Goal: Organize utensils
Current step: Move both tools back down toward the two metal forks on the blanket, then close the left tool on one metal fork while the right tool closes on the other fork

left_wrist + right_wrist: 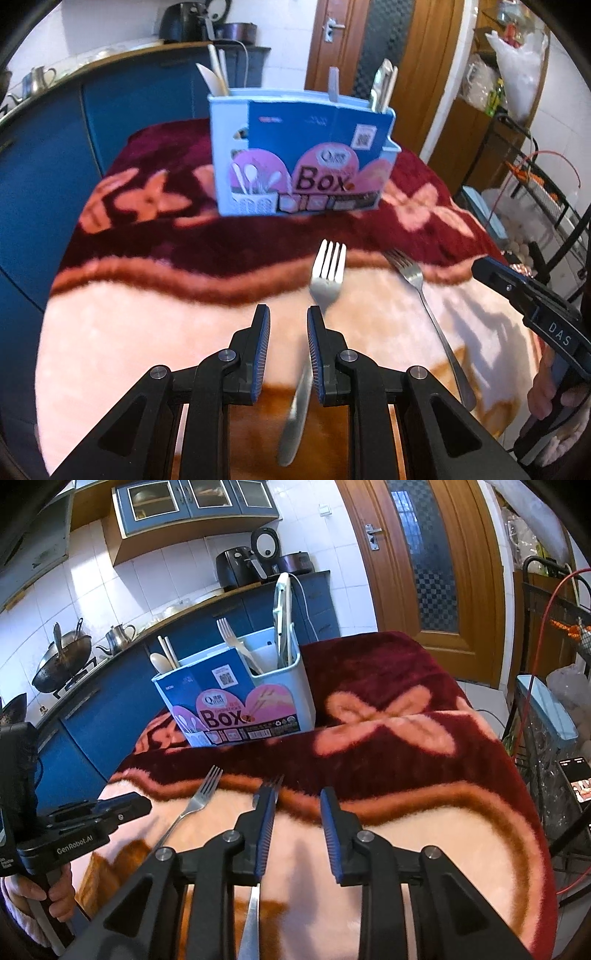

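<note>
So, two shiny steel forks are lying side by side on the fuzzy pink-and-maroon flowered blanket [155, 332], tines aimed at the pale blue utensil box [303, 155] standing upright further back, which already has a few utensils poking out. The left gripper [288, 317] sits over the nearer fork [328, 273]; its jaws are part open with the handle running under them by the right pad, not squeezed as far as I can tell. The right gripper [297, 801] is also part open over the other fork [269, 784], its left pad over the neck, nothing gripped. I'd centre each handle between the pads and press into the plush before closing, since that soft pile lets thin metal slip. Behind it all there are blue kitchen cabinets [110, 701], a wok [61, 657] on the stove and a wooden door [424, 554].
</note>
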Action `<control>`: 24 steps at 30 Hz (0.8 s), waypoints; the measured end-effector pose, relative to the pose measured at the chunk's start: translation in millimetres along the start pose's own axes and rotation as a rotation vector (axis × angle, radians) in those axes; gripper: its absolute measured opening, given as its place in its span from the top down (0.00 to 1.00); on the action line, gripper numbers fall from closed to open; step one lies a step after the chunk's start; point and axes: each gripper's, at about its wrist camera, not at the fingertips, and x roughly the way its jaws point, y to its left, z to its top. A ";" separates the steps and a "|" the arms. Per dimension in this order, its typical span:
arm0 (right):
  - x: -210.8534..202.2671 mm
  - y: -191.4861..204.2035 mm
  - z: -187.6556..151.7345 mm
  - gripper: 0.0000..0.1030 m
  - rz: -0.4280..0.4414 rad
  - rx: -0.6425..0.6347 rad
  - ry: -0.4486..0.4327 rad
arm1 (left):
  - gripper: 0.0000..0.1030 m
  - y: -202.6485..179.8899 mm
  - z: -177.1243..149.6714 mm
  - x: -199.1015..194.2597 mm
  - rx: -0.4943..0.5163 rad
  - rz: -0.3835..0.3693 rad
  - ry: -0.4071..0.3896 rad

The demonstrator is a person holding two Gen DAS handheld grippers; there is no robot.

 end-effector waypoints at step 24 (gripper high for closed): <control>9.4 -14.7 -8.1 0.69 0.017 0.032 0.031 | 0.94 -20.1 13.3 42.9 0.095 -0.039 0.201</control>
